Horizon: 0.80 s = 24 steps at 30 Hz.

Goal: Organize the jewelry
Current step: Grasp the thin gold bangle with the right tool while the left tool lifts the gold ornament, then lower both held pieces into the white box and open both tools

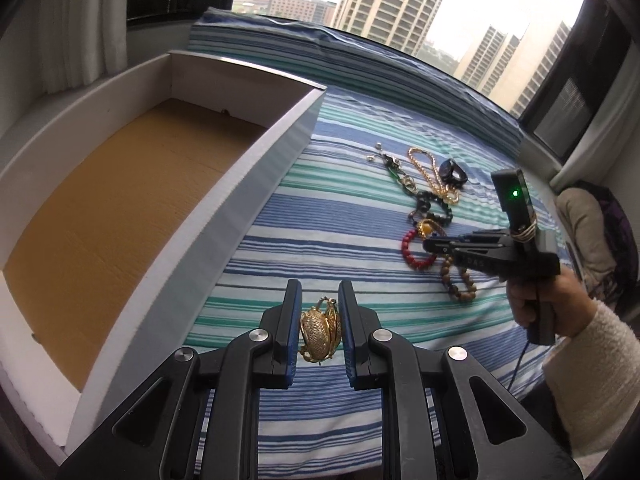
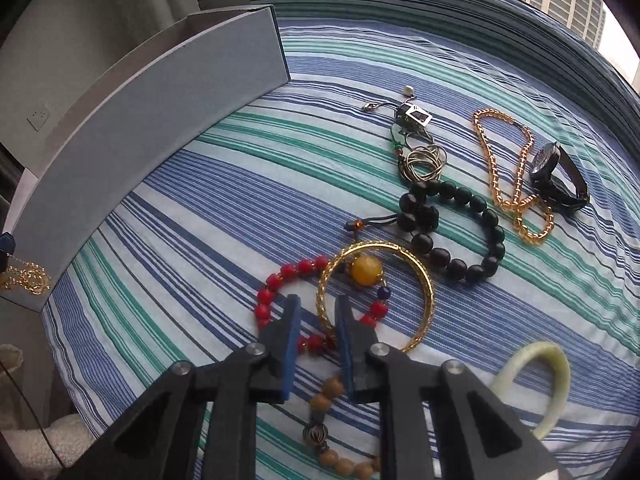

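Note:
My left gripper (image 1: 319,292) holds a gold mesh jewelry piece (image 1: 320,334) between its pads, just right of the white box (image 1: 256,168) with a brown floor. In the right wrist view that gold piece (image 2: 28,278) dangles by the box wall (image 2: 160,96). My right gripper (image 2: 317,306) is open, low over the red bead bracelet (image 2: 280,280) and gold bangle (image 2: 400,252). Black bead bracelet (image 2: 480,216), gold chain (image 2: 496,172), black watch (image 2: 560,180), silver pieces (image 2: 416,120), wooden bead bracelet (image 2: 332,392) and pale green bangle (image 2: 552,376) lie on the striped bedsheet (image 2: 200,184).
The box is empty inside and lies at the left of the bed. A window with towers lies beyond the bed's far edge. The right gripper (image 1: 436,246) and the holding hand (image 1: 536,300) show at right in the left wrist view.

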Tool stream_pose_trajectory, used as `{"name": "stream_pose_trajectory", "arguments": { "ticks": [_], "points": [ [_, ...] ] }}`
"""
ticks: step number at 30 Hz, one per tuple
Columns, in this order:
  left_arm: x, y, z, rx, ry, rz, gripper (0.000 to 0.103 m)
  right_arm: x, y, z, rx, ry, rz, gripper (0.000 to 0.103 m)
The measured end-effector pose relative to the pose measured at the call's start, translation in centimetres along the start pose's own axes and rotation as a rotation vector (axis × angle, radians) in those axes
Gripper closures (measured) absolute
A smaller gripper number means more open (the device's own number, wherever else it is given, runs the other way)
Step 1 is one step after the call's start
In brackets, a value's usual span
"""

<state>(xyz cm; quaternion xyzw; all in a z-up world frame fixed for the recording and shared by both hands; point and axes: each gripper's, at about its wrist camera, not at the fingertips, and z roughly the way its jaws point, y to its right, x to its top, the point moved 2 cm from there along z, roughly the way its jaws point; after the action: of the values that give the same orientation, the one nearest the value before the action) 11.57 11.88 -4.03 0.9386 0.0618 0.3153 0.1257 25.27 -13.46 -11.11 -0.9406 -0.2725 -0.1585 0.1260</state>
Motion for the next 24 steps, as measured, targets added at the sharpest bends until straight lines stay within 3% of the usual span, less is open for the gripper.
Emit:
{"name": "stream_pose_trajectory", "arguments": {
  "ticks": [6, 11, 17, 20, 24],
  "points": [
    [1.4, -2.0, -3.6, -0.025, 0.043, -0.052, 0.086, 0.8, 0.9, -4.1, 0.007, 0.072, 0.069, 0.097],
    [3.2, -5.3, -8.1, 0.049, 0.127, -0.083, 0.086, 3.6, -2.7, -10.0, 0.040, 0.186, 0.001, 0.097],
    [3.7, -11.1, -9.6, 0.230, 0.168, -0.150, 0.086, 8.9, -11.6, -13.8, 0.183, 0.286, -0.118, 0.097],
    [3.0, -13.9, -7.9, 0.306, 0.138, -0.191, 0.086, 10.8, -17.2, -13.1, 0.236, 0.296, -0.200, 0.097],
    [1.4, -17.1, -5.2, 0.343, 0.063, -0.255, 0.086, 12.7, -23.8, -9.7, 0.275, 0.256, -0.282, 0.097]
  ]
}}
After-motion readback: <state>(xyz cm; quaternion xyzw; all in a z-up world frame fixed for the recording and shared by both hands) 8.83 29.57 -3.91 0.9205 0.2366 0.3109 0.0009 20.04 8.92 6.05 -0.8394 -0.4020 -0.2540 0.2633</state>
